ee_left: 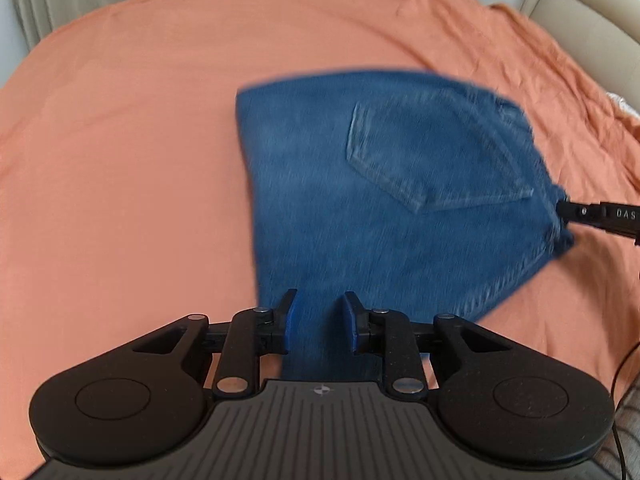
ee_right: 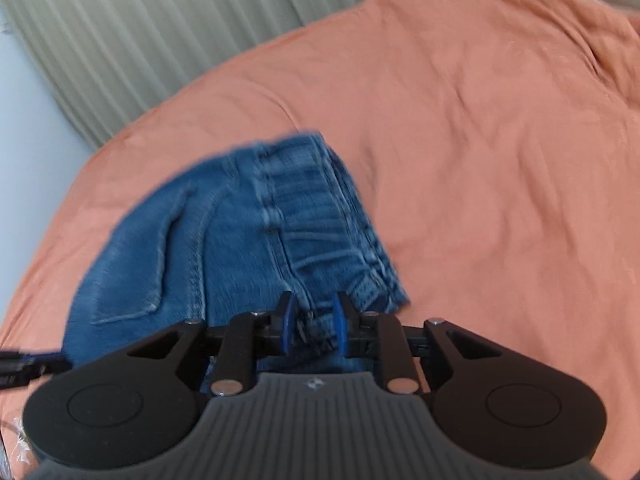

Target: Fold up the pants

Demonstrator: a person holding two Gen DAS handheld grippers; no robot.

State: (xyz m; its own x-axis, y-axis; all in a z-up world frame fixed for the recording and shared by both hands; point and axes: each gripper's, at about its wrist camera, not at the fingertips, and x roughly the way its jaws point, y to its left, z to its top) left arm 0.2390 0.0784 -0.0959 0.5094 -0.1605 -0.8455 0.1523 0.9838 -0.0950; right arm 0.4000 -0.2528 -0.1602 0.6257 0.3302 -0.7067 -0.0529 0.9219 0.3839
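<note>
Right view alone shows jeans (ee_right: pixel 224 240) waistband (ee_right: pixel 320 208).

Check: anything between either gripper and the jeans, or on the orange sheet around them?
Nothing visible. The folded blue denim jeans already sit between the fingers of the left gripper, and their waistband end between those of the right gripper. The orange bed sheet around the jeans shows only wrinkles.
</note>
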